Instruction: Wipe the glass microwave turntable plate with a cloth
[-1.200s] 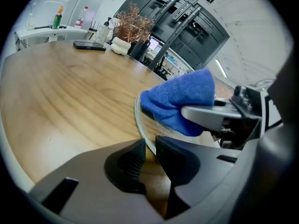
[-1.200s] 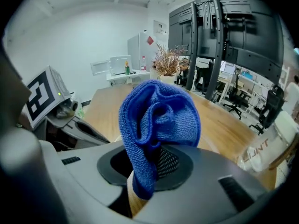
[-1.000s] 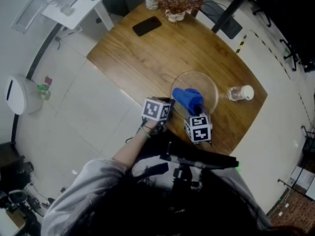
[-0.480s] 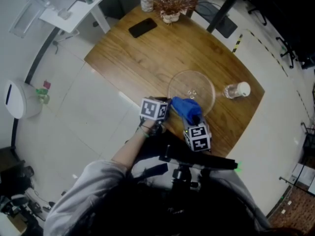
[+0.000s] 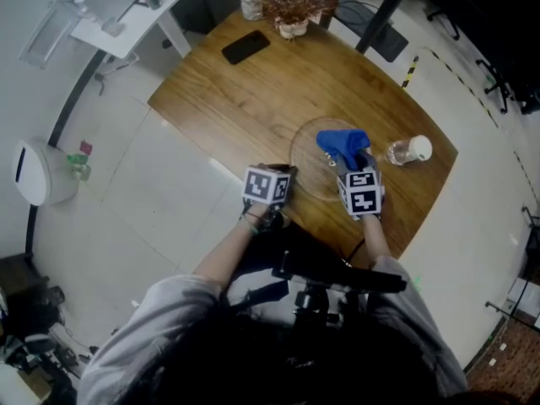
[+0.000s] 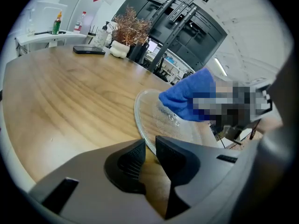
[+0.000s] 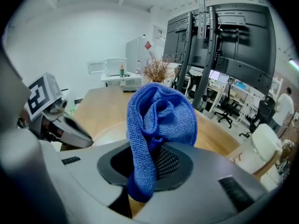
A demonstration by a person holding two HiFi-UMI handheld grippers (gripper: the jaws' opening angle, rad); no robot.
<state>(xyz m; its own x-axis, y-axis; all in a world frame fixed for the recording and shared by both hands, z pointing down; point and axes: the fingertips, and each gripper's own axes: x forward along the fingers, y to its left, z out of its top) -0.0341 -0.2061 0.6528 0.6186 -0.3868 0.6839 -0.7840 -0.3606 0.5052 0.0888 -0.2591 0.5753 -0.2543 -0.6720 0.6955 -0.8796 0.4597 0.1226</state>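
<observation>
The clear glass turntable plate lies on the wooden table near its front edge. My left gripper is shut on the plate's near left rim; in the left gripper view the rim runs into the narrow gap of that gripper. My right gripper is shut on a bunched blue cloth, which rests over the plate's far right part. In the right gripper view the cloth bulges up out of the right gripper and hides the plate beneath. The cloth also shows above the plate in the left gripper view.
A clear water bottle lies on its side just right of the plate. A black phone, a dried plant in a pot and a small bottle sit at the table's far end. The table's front edge runs close beneath both grippers.
My right gripper has carried the blue cloth from the plate's near left side across to its far right side. The left gripper has stayed at the rim.
</observation>
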